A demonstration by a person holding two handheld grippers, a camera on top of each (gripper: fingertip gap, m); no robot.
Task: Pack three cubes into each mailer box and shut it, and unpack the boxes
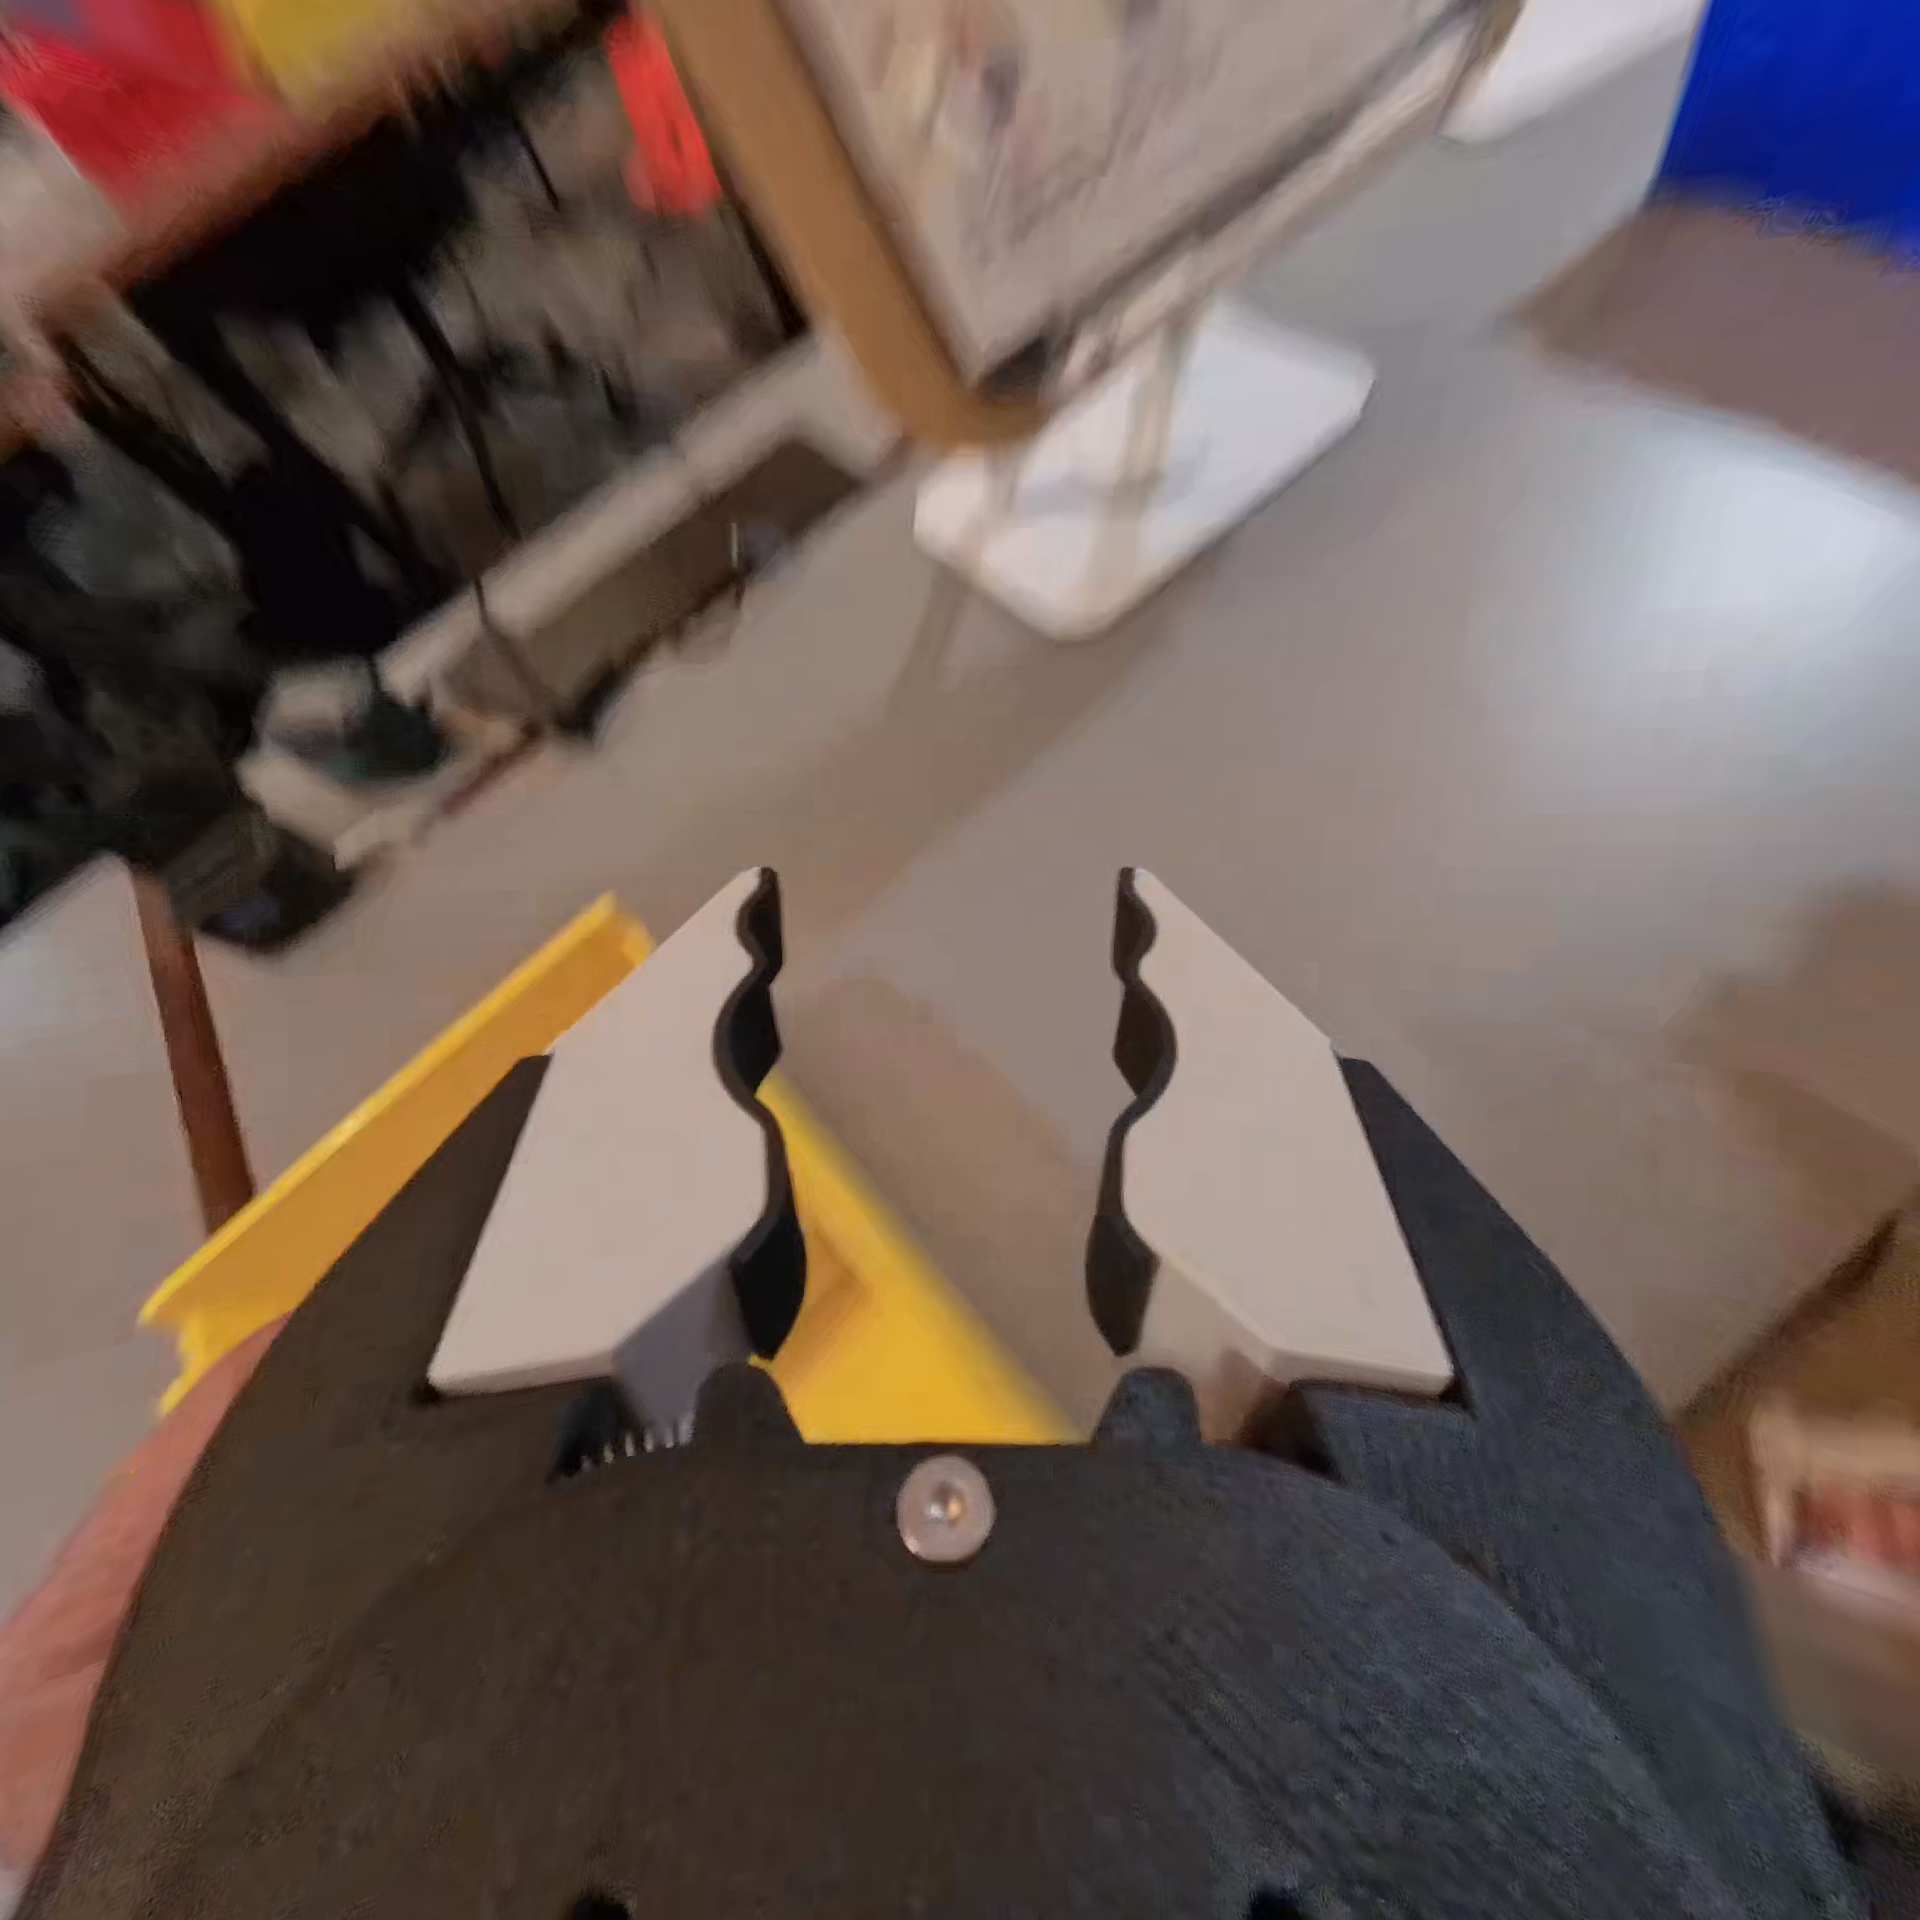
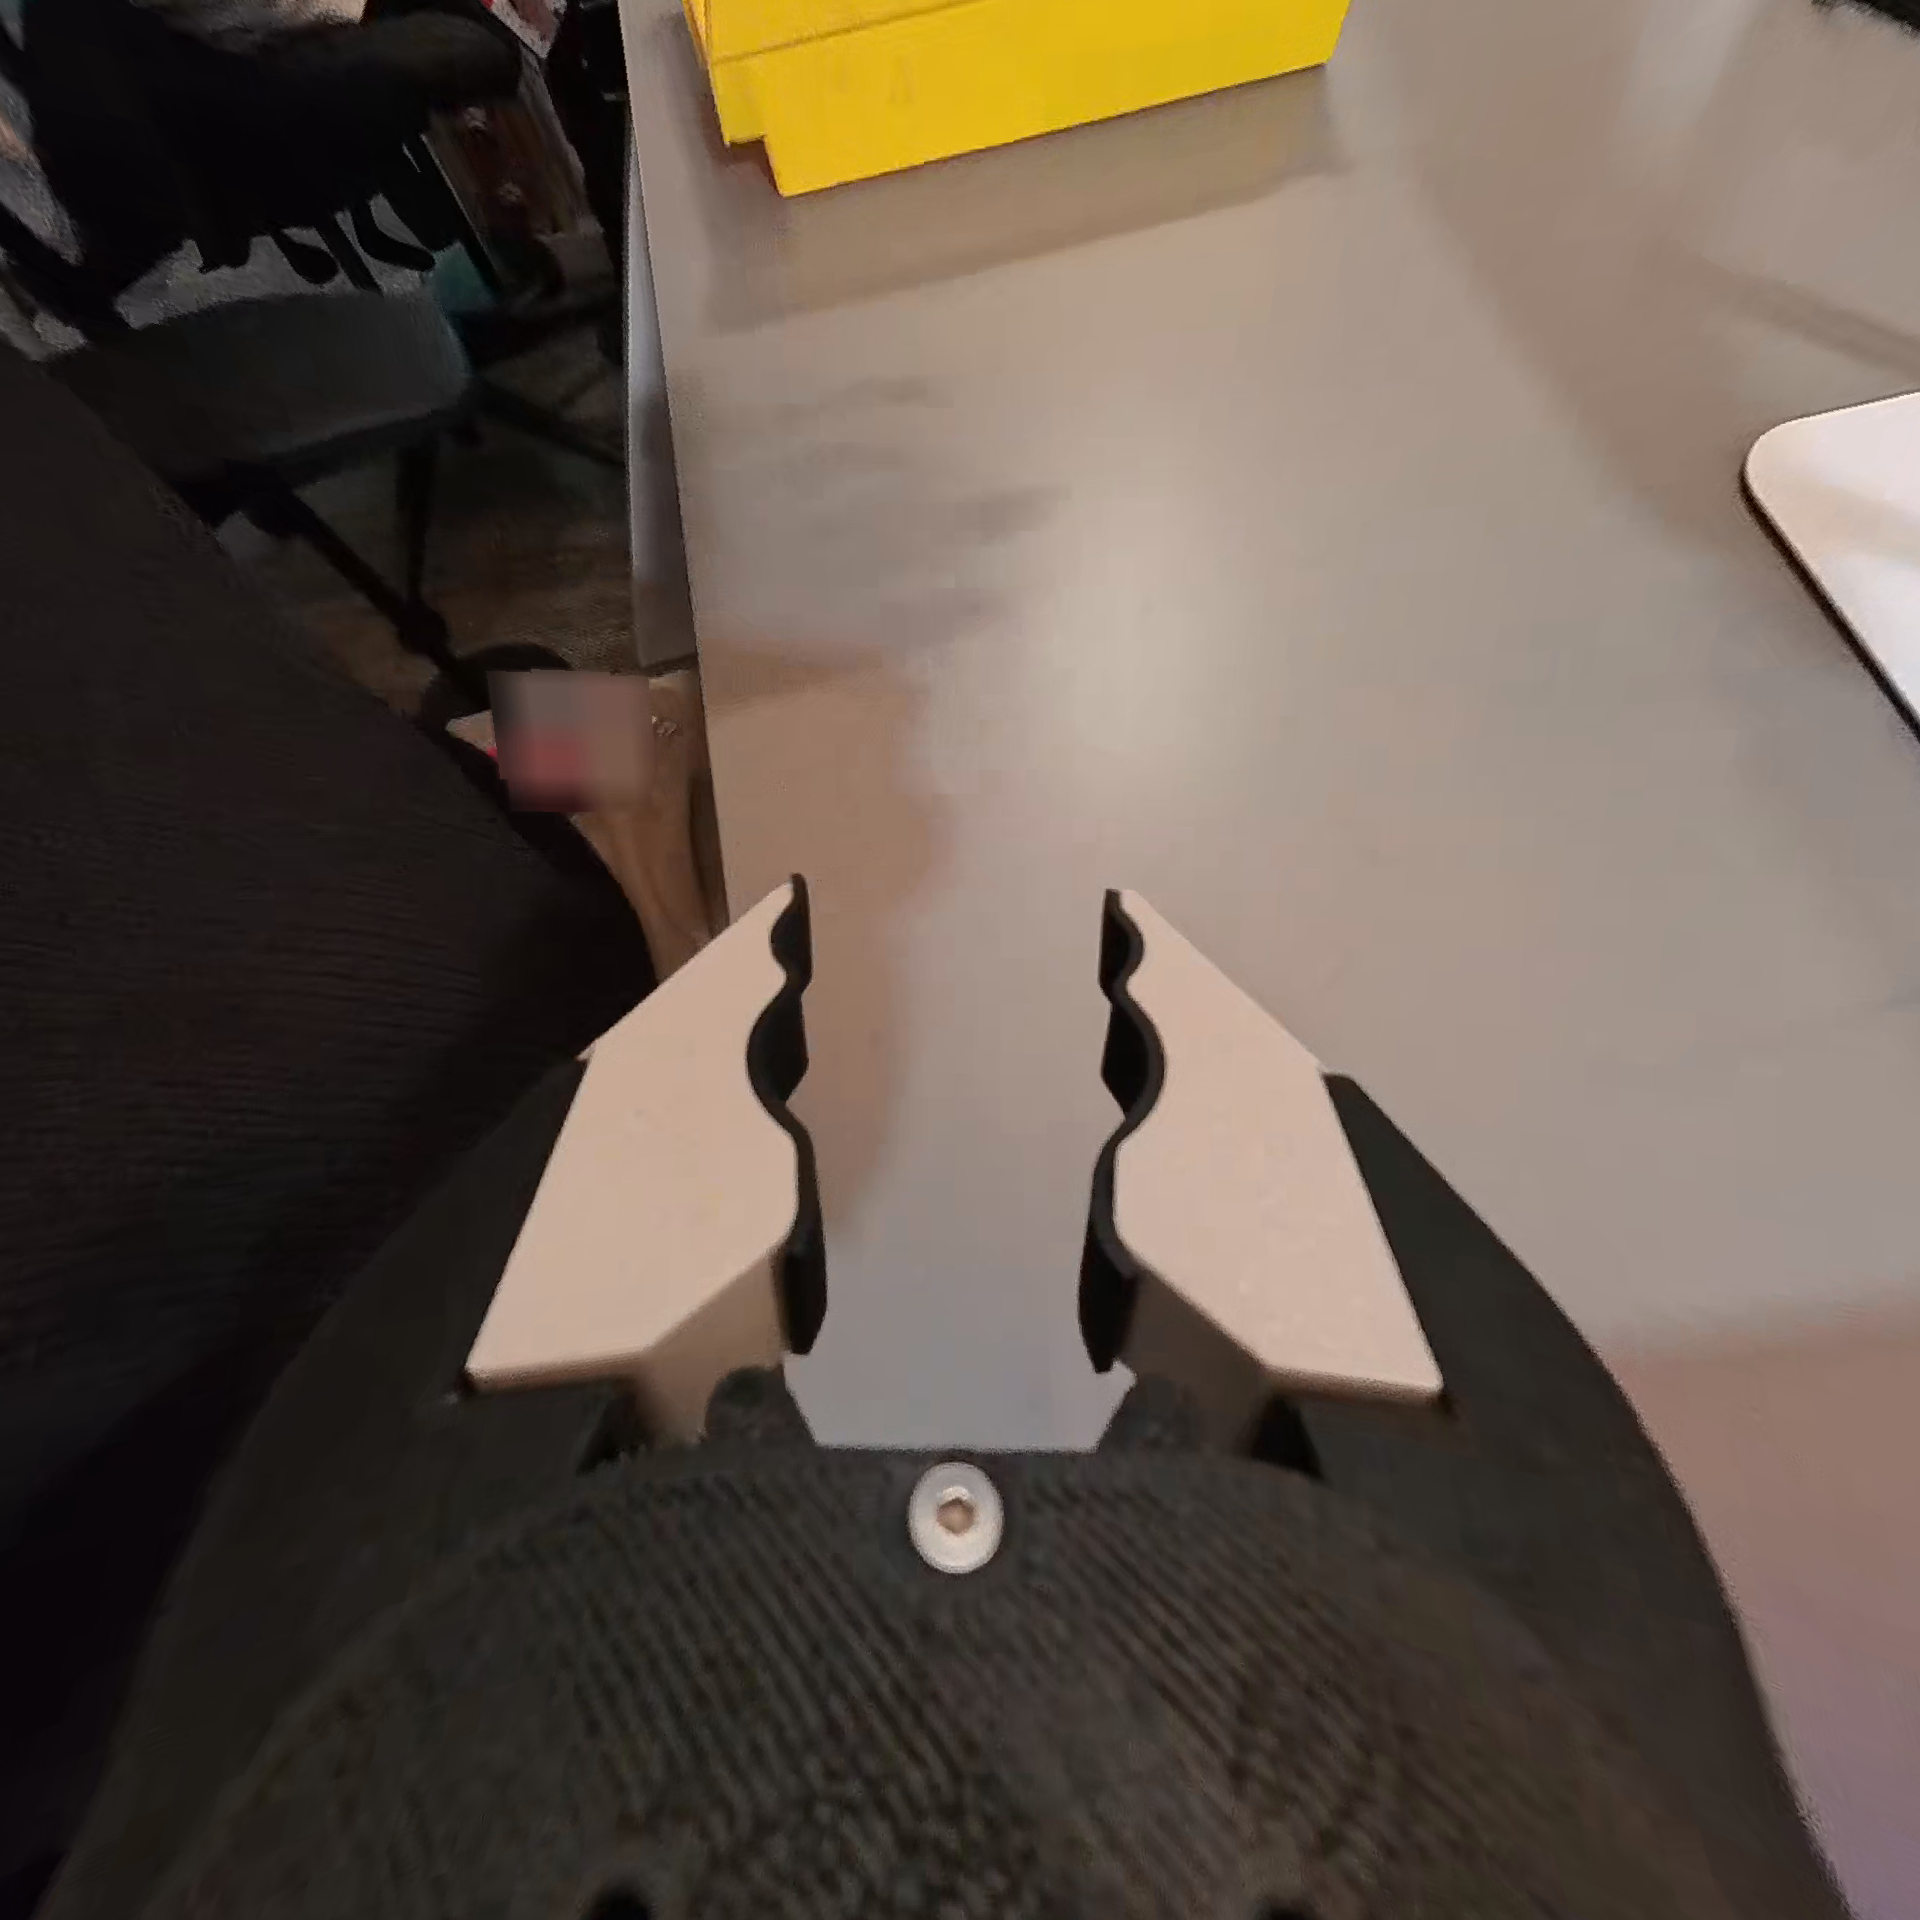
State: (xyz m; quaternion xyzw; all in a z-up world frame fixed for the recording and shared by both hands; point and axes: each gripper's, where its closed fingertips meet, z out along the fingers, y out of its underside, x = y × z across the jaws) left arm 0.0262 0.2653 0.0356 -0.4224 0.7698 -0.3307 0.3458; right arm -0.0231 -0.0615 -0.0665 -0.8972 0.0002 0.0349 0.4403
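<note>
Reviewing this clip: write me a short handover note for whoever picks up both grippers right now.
Left gripper: open, empty, held above the grey table with a yellow mailer box just under and to the left of its fingers. The view is motion-blurred.
Right gripper: open, empty, over bare table near its left edge; a yellow mailer box lies farther ahead and looks shut.
Cubes: none visible in either view.
Done: cannot tell from these views whether any box is packed.
Left: find the cubes, check each box's contents, then pack or unpack as needed.
</note>
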